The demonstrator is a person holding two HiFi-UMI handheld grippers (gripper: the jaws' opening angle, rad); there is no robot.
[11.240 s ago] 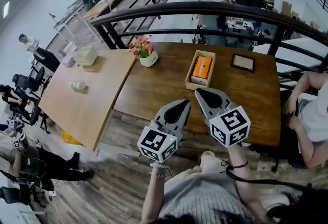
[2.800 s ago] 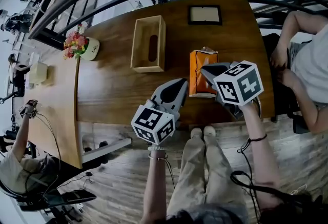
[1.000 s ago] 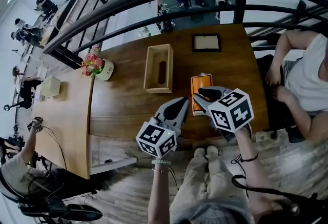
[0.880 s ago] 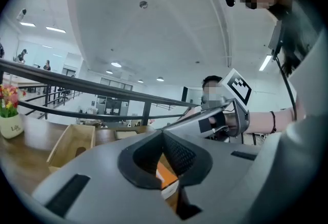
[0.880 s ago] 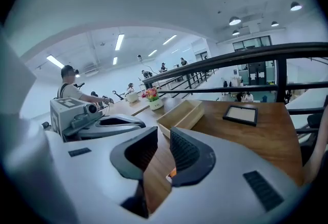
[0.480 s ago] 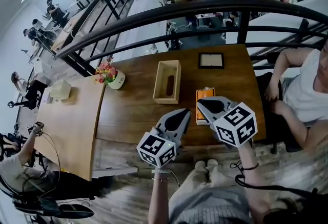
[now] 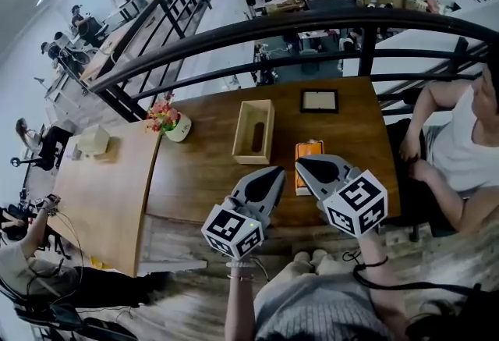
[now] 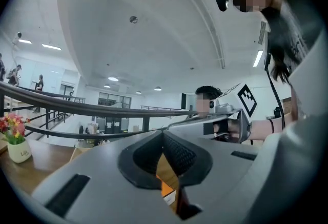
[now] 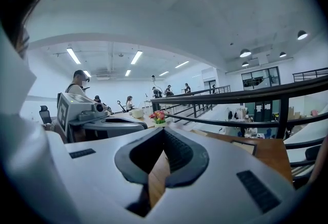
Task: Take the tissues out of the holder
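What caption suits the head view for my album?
Orange tissue pack lies beside the wooden holder on the table; left gripper and right gripper, both shut, hover near.

The right gripper covers part of the orange tissue pack.
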